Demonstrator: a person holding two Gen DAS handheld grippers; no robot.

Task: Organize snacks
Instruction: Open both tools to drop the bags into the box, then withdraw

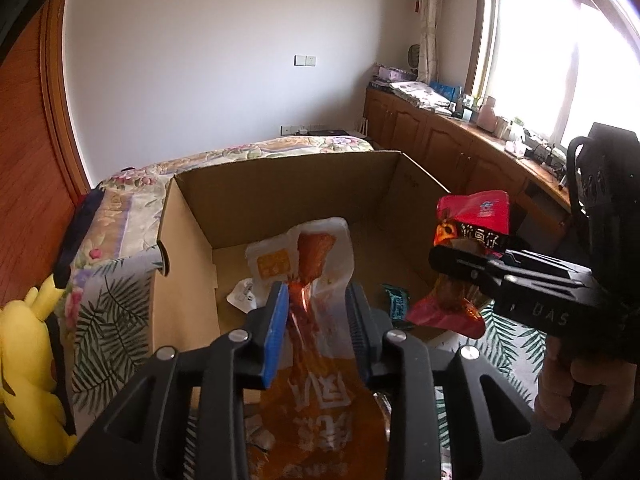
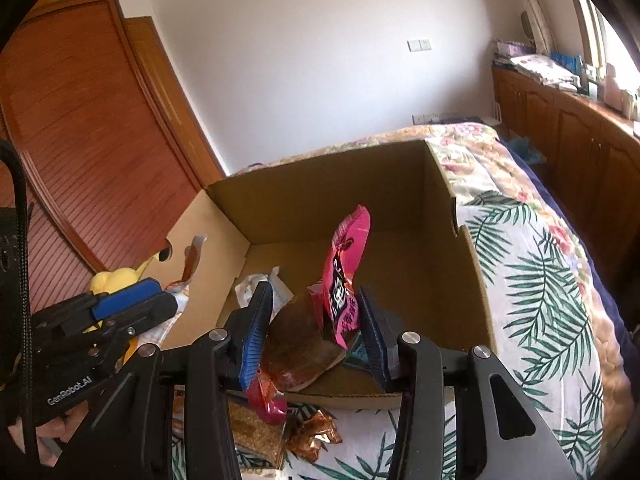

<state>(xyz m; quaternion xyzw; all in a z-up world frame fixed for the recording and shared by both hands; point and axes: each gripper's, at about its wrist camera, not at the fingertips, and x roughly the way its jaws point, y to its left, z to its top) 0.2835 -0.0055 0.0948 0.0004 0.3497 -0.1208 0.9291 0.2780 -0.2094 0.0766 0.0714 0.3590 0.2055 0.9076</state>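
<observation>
An open cardboard box (image 1: 280, 184) stands on the bed; it also shows in the right wrist view (image 2: 328, 192). My left gripper (image 1: 316, 312) is shut on an orange-and-white snack packet (image 1: 308, 256) held above the box's near edge; the gripper also shows in the right wrist view (image 2: 160, 300). My right gripper (image 2: 316, 332) is shut on a red-pink snack packet (image 2: 344, 264), held over the box's front right part; gripper (image 1: 460, 264) and packet (image 1: 472, 216) also show in the left wrist view. A white packet (image 2: 256, 288) and a teal packet (image 1: 396, 300) lie on the box floor.
A yellow plush toy (image 1: 28, 364) sits left of the box. Loose snacks, among them a gold-wrapped candy (image 2: 312, 432) and a brown bar (image 2: 256, 432), lie on the leaf-print bedspread (image 2: 540, 300) before the box. A wooden wardrobe (image 2: 80, 160) stands left, low cabinets (image 1: 440, 140) right.
</observation>
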